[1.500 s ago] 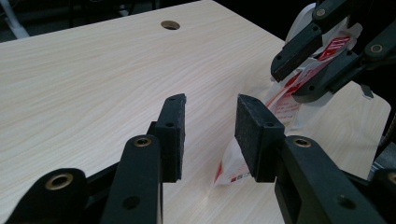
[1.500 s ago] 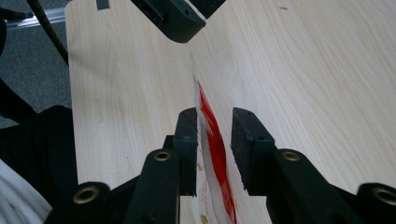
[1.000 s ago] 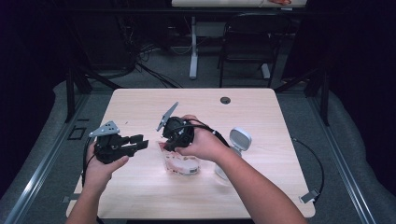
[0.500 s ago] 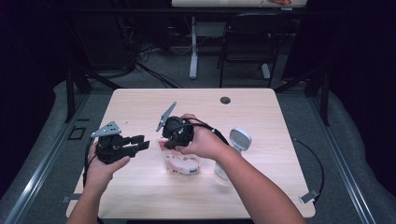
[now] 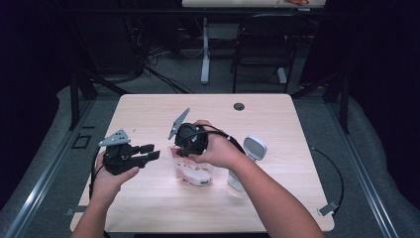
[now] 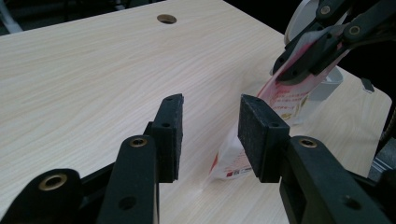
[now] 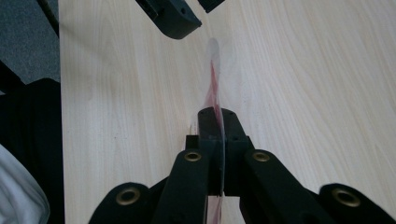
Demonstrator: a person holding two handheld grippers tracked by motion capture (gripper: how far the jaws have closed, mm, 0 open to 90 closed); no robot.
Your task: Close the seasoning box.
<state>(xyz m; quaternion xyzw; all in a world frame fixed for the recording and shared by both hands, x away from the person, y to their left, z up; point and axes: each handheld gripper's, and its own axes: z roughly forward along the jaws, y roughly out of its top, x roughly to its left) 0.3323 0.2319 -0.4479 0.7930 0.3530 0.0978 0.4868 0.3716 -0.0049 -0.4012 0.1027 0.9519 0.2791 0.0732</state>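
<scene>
The right gripper (image 5: 184, 148) pointed down at the middle of the wooden table (image 5: 277, 114), its jaws pressed together on the top edge of a clear plastic pouch (image 5: 194, 171) with red and white print, which hung below the jaws with its lower end on the table. In the right gripper view the pouch (image 7: 214, 95) ran edge-on as a thin red and clear strip out from between the closed pads and away over the wood. The jaws had just been closing on it. The left gripper (image 5: 148, 151) was held level, just to the left of the pouch, aimed toward it, with its jaws spread and nothing between them; they had just been opening a little further. In the left gripper view the left gripper (image 6: 209, 135) had its two pads standing apart over bare wood, with the pouch (image 6: 285, 100) just beyond its right-hand pad and not touching it, and the right gripper (image 6: 301, 59) pinching the pouch's top further off. A white round-topped device (image 5: 254, 148) stood on the table just to the right of the right hand (image 5: 218, 151).
</scene>
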